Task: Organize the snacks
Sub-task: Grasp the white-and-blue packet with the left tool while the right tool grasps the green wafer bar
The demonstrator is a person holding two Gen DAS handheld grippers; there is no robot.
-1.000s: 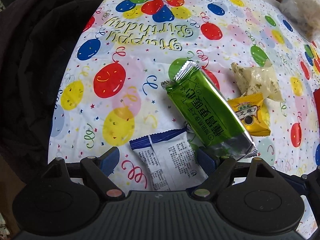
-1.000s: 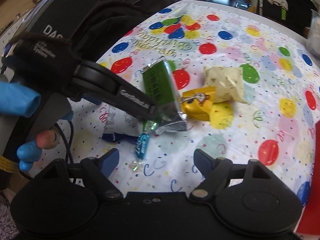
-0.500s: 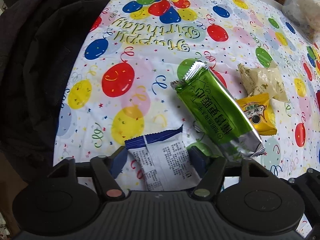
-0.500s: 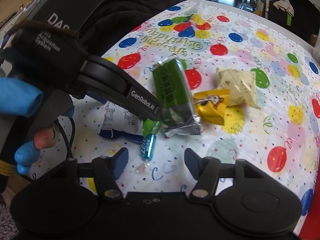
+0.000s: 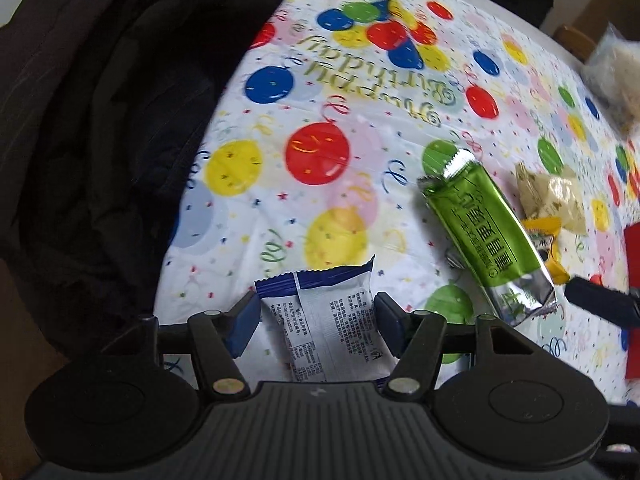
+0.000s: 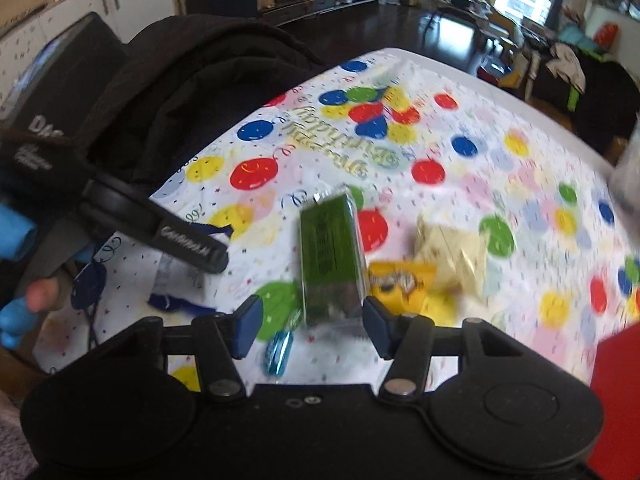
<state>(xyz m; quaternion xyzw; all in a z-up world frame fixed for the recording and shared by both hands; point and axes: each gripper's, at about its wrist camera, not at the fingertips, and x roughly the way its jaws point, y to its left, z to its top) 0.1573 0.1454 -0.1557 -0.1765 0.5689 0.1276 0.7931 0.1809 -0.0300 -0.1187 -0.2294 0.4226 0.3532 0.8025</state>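
A white and blue snack packet [image 5: 320, 320] sits between the pads of my left gripper [image 5: 316, 312], which press on both its sides while the jaws are still closing. A green foil packet [image 6: 332, 264] lies on the balloon tablecloth [image 5: 320, 80], its near end between the fingers of my right gripper [image 6: 312, 312]. Those jaws are closing too. The right pad touches the packet's corner, but a gap remains at the left pad. In the right wrist view one finger [image 6: 188, 242] of the left gripper shows, over the blurred white packet [image 6: 176, 276].
A yellow packet [image 6: 400, 280] and a pale cream packet [image 6: 452, 252] lie just right of the green one. A blue foil candy [image 6: 278, 350] lies under my right gripper. A black coat [image 5: 100, 120] covers the table's left side. A red object [image 6: 616, 380] is at the right edge.
Both pairs of jaws have narrowed. My left gripper has slid left across the cloth with the white and blue packet. My right gripper has moved over the green packet's near end.
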